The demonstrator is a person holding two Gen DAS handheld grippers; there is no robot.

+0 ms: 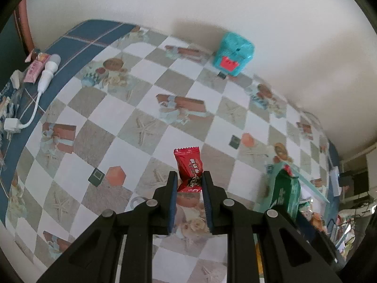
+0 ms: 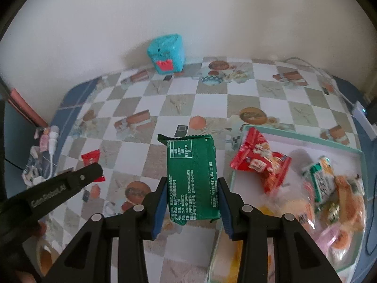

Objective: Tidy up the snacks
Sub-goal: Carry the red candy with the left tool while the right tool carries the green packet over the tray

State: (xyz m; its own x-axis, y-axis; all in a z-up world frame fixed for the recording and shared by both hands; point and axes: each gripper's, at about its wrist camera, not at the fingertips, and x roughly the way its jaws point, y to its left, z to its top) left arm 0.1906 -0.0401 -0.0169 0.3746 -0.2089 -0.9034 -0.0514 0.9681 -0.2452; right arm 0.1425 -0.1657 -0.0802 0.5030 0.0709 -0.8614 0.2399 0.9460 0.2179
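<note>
The snacks in the tray [image 2: 304,139] are blurry. The left gripper [image 2: 94,172] hides part of the red candy [image 2: 90,157].

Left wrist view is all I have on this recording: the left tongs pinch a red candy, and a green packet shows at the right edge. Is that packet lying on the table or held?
Observer: Held. The right tongs grip the green packet by its long sides, printed back facing the camera.
Reviewer: Where do the snacks end up? I see only a pale green rim.
Observer: That rim is a tray, to the right of the green packet, already holding a red bag and several other wrapped snacks.
Reviewer: Is my red candy over that tray?
Observer: No. The red candy in the left tongs is over the checkered tablecloth, well left of the tray.
</note>
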